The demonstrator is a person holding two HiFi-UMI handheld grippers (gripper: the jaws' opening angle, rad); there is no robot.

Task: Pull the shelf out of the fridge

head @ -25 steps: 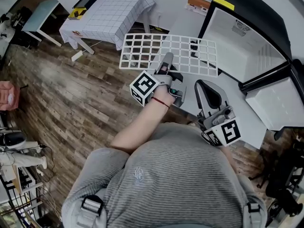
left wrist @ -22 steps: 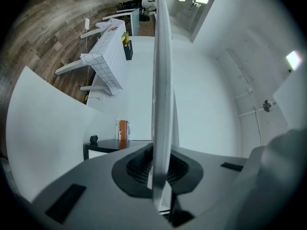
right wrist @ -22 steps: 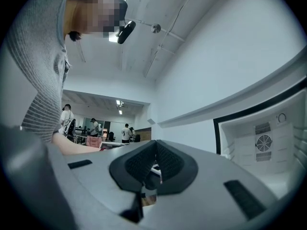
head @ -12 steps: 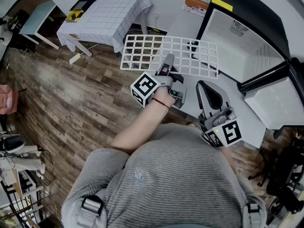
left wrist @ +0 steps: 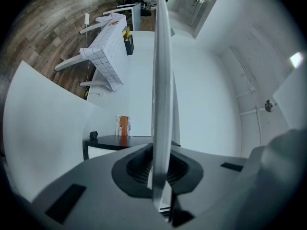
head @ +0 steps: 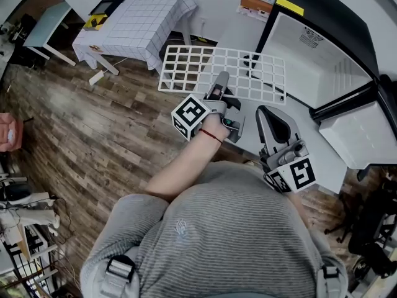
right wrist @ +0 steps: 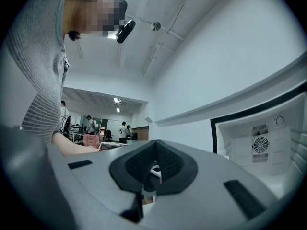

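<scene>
Basically, the left hand-held gripper (left wrist: 157, 171) is clamped on the near edge of the white wire shelf (head: 248, 73). Its own view shows the shelf edge-on, running straight up from between the pads w/ the jaws nearly together on the thin wire. The right hand-held gripper (right wrist: 154, 174) has its pads together w/ nothing between them, and it hangs idle close to the person's body, right of the other one.

The shelf looks fully out of the fridge (head: 322, 61). It's roughly level in the air, in front of and left of the open compartment, above the wood floor (head: 93, 123). Its right end sits near the fridge's black frame, but I can't tell if they touch. So the pull itself seems done, and what's left is prob. carrying it off or setting it down.

Risks from here:
- One-edge grip, so the whole grid sticks out past the pads. The weight could make it droop or pivot in the jaws, esp. w/ a quick swing.
- Thin wire means little pad contact, so it could slip & drop to the floor.
- Swinging right, a corner could knock the fridge frame. Swinging far left, it could clip the bench (head: 142, 20) w/ the checked cloth, which is apart for now.
- The second hand-held gripper gives no support, so there's no backup if the grip goes.
</scene>
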